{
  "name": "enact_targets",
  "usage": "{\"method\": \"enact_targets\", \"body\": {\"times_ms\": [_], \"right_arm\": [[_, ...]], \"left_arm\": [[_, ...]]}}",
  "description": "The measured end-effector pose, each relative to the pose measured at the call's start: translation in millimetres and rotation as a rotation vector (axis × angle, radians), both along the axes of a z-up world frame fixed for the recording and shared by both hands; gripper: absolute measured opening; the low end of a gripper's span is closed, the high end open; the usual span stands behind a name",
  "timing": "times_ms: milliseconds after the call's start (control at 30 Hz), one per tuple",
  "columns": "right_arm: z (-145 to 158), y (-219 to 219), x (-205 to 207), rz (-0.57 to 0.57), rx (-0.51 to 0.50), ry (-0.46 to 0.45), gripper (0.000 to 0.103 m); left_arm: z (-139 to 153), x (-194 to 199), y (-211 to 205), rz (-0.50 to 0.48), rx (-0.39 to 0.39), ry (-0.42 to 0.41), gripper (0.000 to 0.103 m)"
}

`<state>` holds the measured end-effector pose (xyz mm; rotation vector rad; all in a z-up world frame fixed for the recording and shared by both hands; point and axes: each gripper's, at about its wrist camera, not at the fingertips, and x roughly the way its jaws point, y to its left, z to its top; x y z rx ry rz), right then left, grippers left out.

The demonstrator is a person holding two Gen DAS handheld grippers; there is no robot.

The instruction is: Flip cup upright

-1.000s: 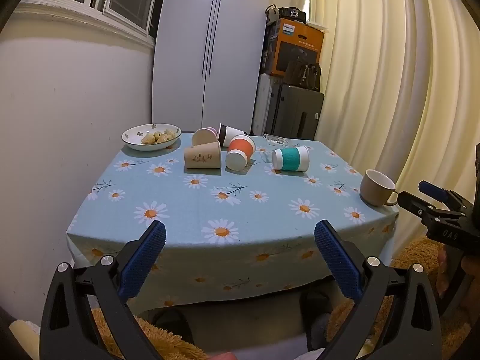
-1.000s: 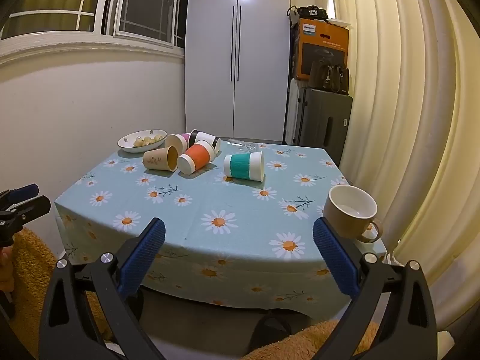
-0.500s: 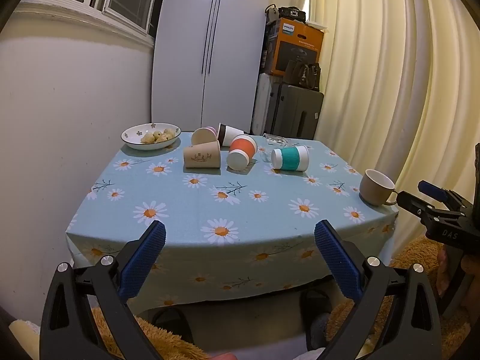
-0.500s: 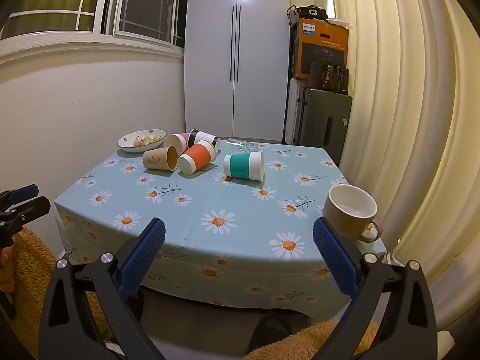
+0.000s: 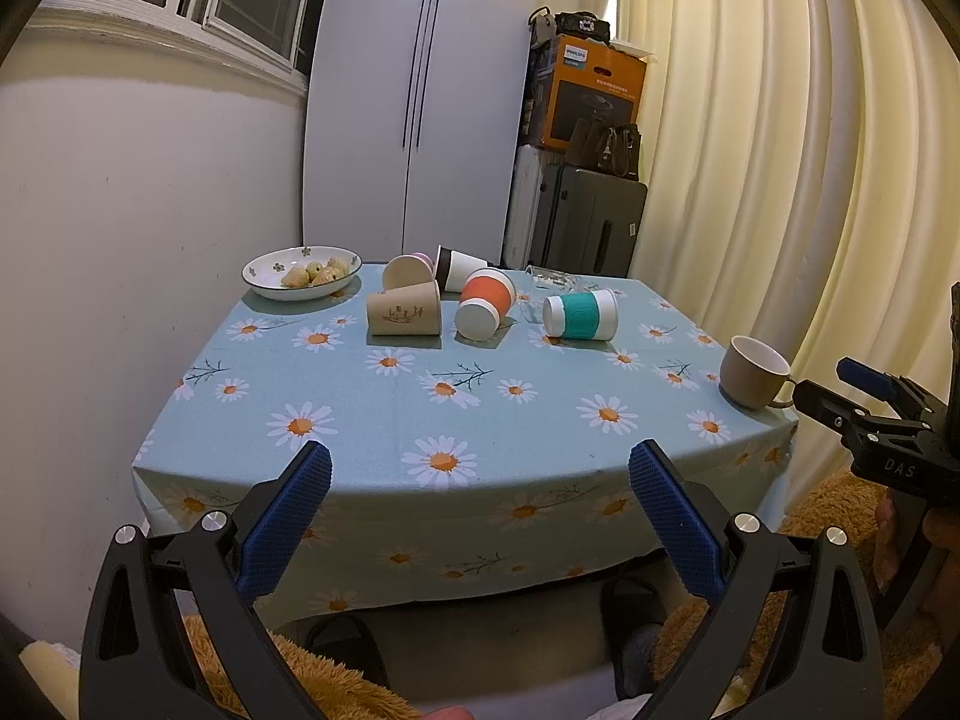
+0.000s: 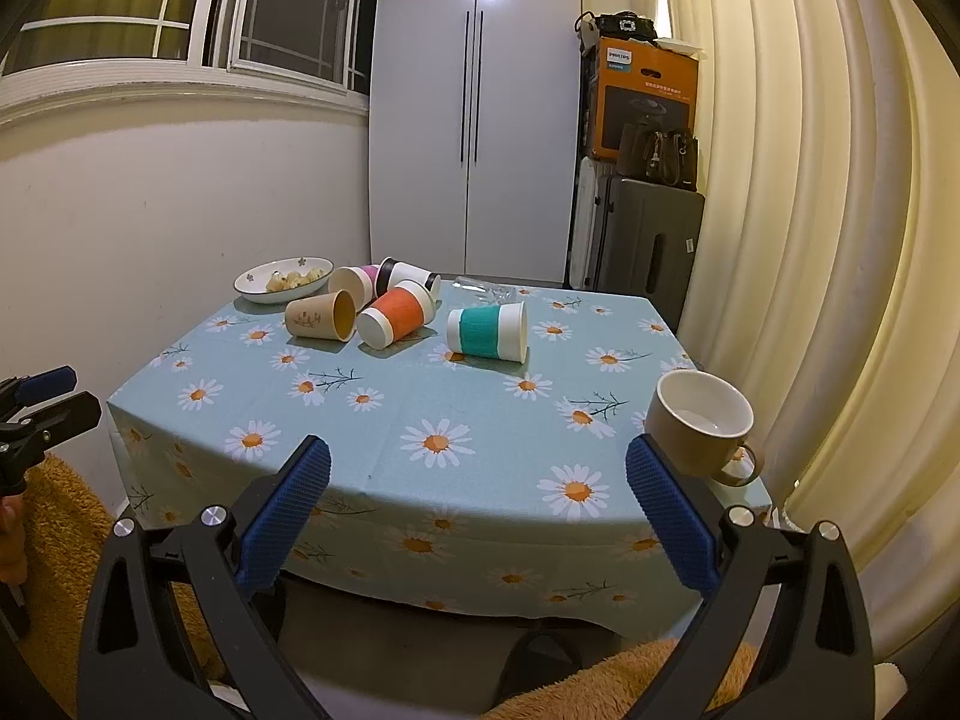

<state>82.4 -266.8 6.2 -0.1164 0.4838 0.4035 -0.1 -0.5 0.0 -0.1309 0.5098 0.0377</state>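
Several cups lie on their sides at the far part of the daisy tablecloth (image 5: 420, 420): a tan paper cup (image 5: 403, 316) (image 6: 321, 315), an orange-sleeved cup (image 5: 485, 303) (image 6: 396, 314), a teal-sleeved cup (image 5: 579, 315) (image 6: 489, 332), a pink cup (image 5: 408, 270) and a black-and-white cup (image 5: 459, 269). A beige mug (image 5: 753, 372) (image 6: 699, 426) stands upright at the near right corner. My left gripper (image 5: 480, 516) and right gripper (image 6: 477, 513) are open and empty, held before the table's front edge.
A white bowl of food (image 5: 300, 273) (image 6: 282, 279) sits at the far left corner. A wall is left of the table, curtains (image 6: 810, 240) right, a wardrobe (image 6: 474, 108) and a suitcase (image 6: 648, 240) behind. A brown fluffy rug (image 5: 840, 510) lies below.
Both grippers have barely shifted; the view is nearly the same. Nothing on the table has moved.
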Motion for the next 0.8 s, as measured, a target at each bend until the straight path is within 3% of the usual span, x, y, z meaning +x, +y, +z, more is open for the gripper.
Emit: {"method": "enact_targets", "body": {"times_ms": [800], "right_arm": [[-0.1, 1.1, -0.6, 0.001, -0.005, 0.000, 0.098]], "left_arm": [[-4.2, 0.5, 0.3, -0.001, 0.001, 0.003, 0.097]]}}
